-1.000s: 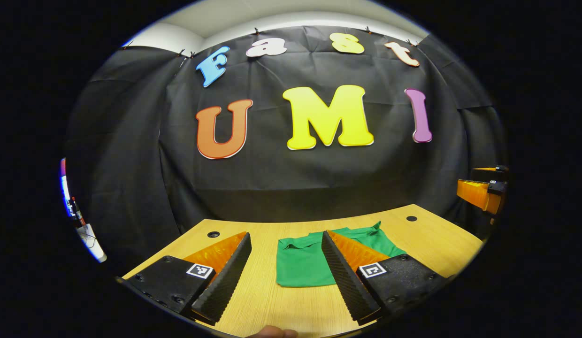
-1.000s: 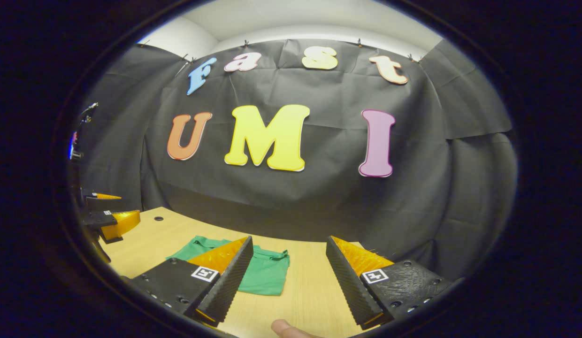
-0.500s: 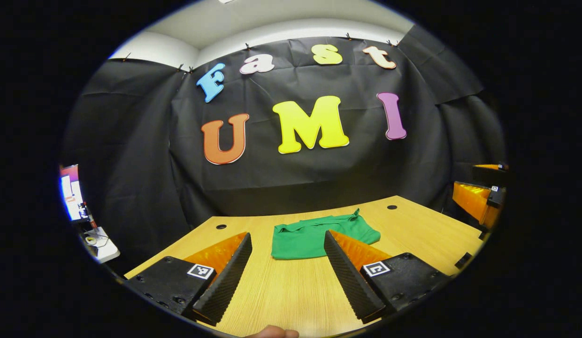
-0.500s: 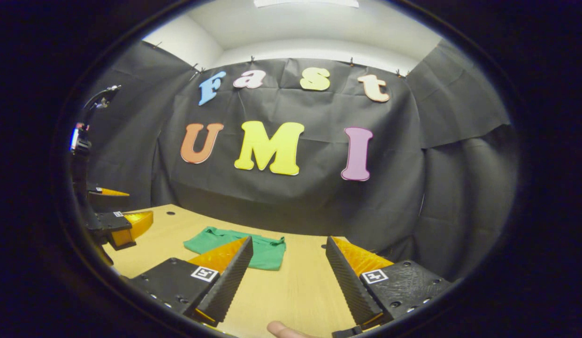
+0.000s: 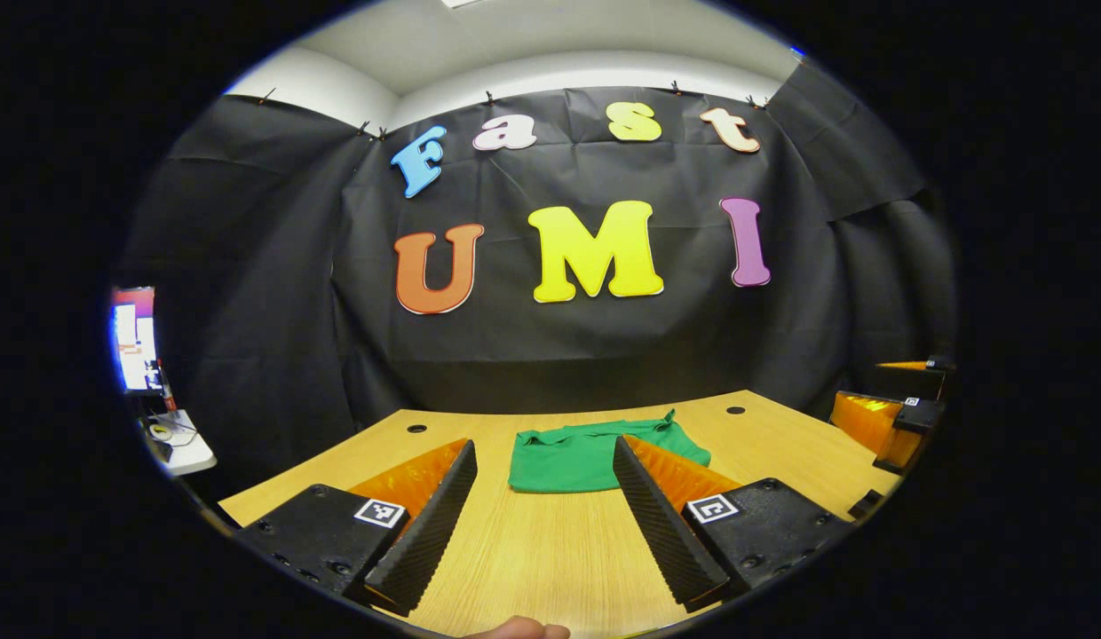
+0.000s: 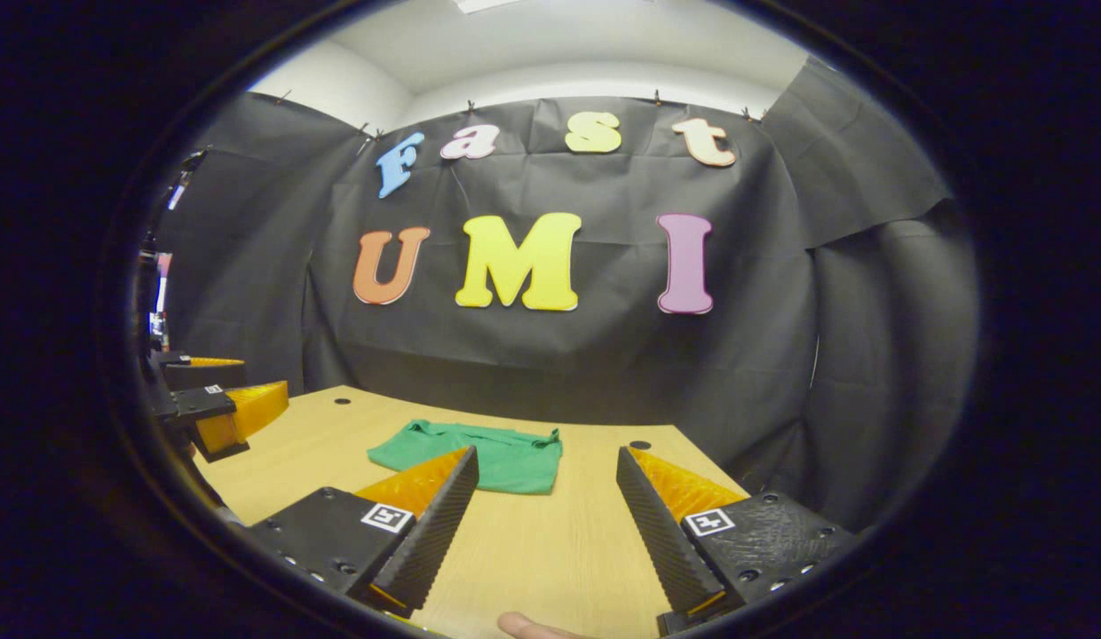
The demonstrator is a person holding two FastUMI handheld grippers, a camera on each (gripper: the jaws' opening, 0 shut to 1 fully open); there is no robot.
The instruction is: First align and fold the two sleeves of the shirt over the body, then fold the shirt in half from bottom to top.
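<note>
Nearest, the left gripper [image 5: 540,524] hangs above the pale wooden table [image 5: 550,559], jaws spread wide and holding nothing. Likewise the right gripper [image 6: 543,524] is wide apart and empty, low over the same wood. Farther along, the folded green cotton shirt [image 5: 595,457] lies flat near the table's far edge, apart from both grippers, its collar toward the black cloth wall [image 5: 515,355].

Left tongs [image 5: 543,524] gape wide, holding nothing, level and low at the near side. Right tongs [image 6: 543,525] likewise gape empty, with a fingertip [image 6: 524,627] showing just beneath them.
</note>
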